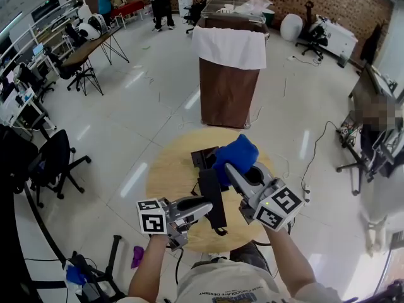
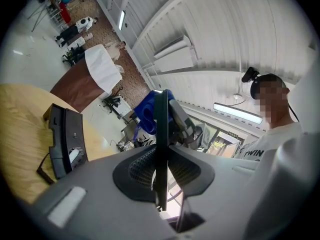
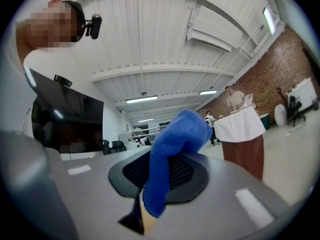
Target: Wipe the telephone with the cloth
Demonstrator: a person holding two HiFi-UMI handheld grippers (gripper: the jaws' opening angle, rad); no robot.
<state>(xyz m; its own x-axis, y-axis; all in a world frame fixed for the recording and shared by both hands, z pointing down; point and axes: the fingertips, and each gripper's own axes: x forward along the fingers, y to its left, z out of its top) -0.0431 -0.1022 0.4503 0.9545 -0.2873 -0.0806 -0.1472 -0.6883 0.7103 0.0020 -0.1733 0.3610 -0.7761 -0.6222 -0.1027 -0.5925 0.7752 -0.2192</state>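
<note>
Glossy pale floor fills most of the head view, with one round wooden table (image 1: 165, 180) at lower centre. Above it is a brown stand (image 1: 228, 93) draped in a white sheet (image 1: 228, 46). A clear bin (image 1: 243, 6) on top of that stand holds something pale and crumpled, too small to identify. One black telephone base (image 1: 203, 158) lies on the table near the middle of the picture, but cloth and handset cover much of it. In the left gripper view the telephone base (image 2: 67, 139) shows more fully at the left, tilted, its details too blurred to read. One blue cloth (image 1: 238, 153) is pinched in the right gripper (image 1: 230, 169), whose jaws are closed on a fold of it. The rest bunches over the tips and hides them from the head camera. In the right gripper view the cloth (image 3: 175, 144) spills up and out from between that gripper's (image 3: 160, 179) pads. The left gripper (image 1: 203, 208) has its jaws clamped narrowly on one long black handset (image 1: 212, 197). In its own view the handset (image 2: 160, 134) is seen edge-on as a thin slab, and the lower end is lost behind the gripper body. The cloth appears to touch the handset's upper end, just over the base. Two marker cubes (image 1: 153, 215), one per gripper, face the head camera in the lower half.
</note>
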